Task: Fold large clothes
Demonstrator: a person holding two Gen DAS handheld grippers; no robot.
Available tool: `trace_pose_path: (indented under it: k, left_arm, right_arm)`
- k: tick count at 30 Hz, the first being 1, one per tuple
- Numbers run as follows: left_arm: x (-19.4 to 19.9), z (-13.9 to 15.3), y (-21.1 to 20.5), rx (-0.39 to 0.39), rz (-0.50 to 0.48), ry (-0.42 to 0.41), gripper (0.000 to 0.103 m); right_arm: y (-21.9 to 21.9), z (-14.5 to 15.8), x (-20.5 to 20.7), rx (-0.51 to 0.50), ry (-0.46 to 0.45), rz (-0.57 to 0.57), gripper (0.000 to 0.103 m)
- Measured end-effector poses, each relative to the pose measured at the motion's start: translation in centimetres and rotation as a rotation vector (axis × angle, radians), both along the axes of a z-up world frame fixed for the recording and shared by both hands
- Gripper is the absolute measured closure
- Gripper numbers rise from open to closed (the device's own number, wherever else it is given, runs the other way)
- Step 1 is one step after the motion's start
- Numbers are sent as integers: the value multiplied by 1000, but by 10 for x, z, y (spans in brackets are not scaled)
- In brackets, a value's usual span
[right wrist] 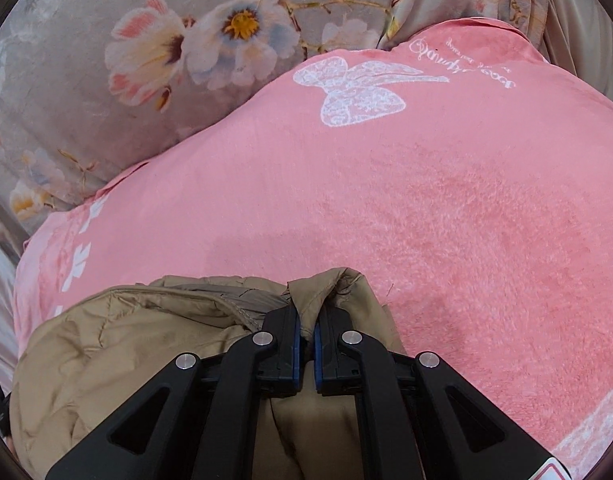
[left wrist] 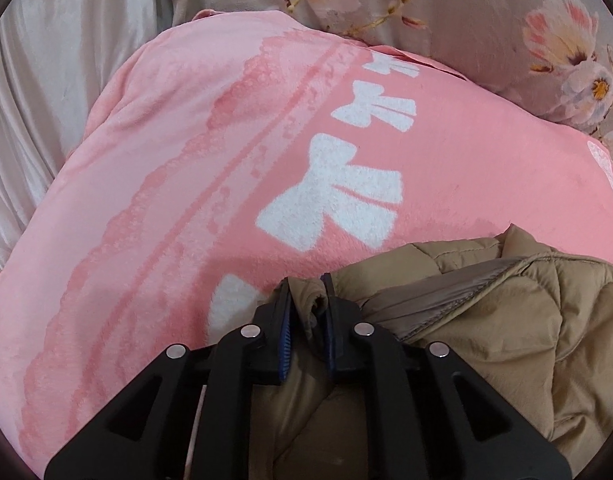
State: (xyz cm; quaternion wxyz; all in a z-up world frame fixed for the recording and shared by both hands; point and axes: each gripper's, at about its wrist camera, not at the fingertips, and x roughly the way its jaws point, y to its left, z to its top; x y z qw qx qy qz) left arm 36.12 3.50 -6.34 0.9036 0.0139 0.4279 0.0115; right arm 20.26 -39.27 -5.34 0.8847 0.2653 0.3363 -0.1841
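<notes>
A home bedroom is indicated: a pink fleece blanket (left wrist: 234,184) is spread across the frame, with floral bedding (right wrist: 118,80) at upper left and pale sheets (left wrist: 54,80).

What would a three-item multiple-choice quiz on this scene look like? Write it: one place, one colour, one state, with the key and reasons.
1. The tan padded jacket lies on:
A. a bare wooden floor
B. a pink blanket
C. a metal rack

2. The bow prints on the blanket are:
A. white
B. black
C. green

3. The left gripper and right gripper are:
A. both open above the cloth
B. one open, one shut
C. both shut on jacket fabric

Key: 1 B, pink plush spreads around the jacket in both views. 2 A, the bows show white against pink. 3 C, each wrist view has a tan fold pinched between its fingers.
</notes>
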Motion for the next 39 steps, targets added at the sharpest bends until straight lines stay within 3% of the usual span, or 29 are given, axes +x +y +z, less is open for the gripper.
trace_pose_path:
  k: [13, 17, 18, 20, 21, 24, 25, 27, 28, 31, 35, 39]
  left_arm:
    - [1, -6, -2, 6, 10, -17, 89]
    - [1, -2, 4, -36, -3, -10, 88]
    - [-1, 2, 10, -62, -12, -8, 86]
    - [-12, 17, 29, -85, 15, -16, 57]
    - [-24, 29, 43, -79, 50, -57, 36]
    - [-58, 59, 66, -22, 75, -160, 36]
    - [-68, 68, 65, 11, 67, -172, 37]
    - [-80, 80, 48, -8, -1, -177, 37]
    - [-82, 84, 37, -20, -40, -174, 37]
    - [-86, 86, -25, -44, -188, -144, 36]
    - [-63, 68, -81, -19, -255, -87, 36]
    - [-36, 43, -108, 6, -257, -32, 36]
  right_arm:
    - [-1, -6, 4, 12, 12, -2, 100]
    - [-10, -5, -2, 69, -9, 13, 99]
    - [-13, 0, -7, 80, -4, 17, 95]
    - [-19, 18, -31, 83, -35, 15, 78]
    - [-23, 30, -50, 61, -72, -3, 65]
    - [-29, 62, -95, -64, -101, -65, 61]
    - [-27, 68, -102, -92, -105, -77, 64]
    - [-14, 81, -102, -115, -124, -36, 78]
    - [-1, 83, -92, -110, -119, 11, 86]
    - [49, 82, -52, -120, -97, 184, 99]
    - [100, 76, -4, -178, -58, 316, 99]
    - [110, 58, 41, -157, 11, 372, 99]
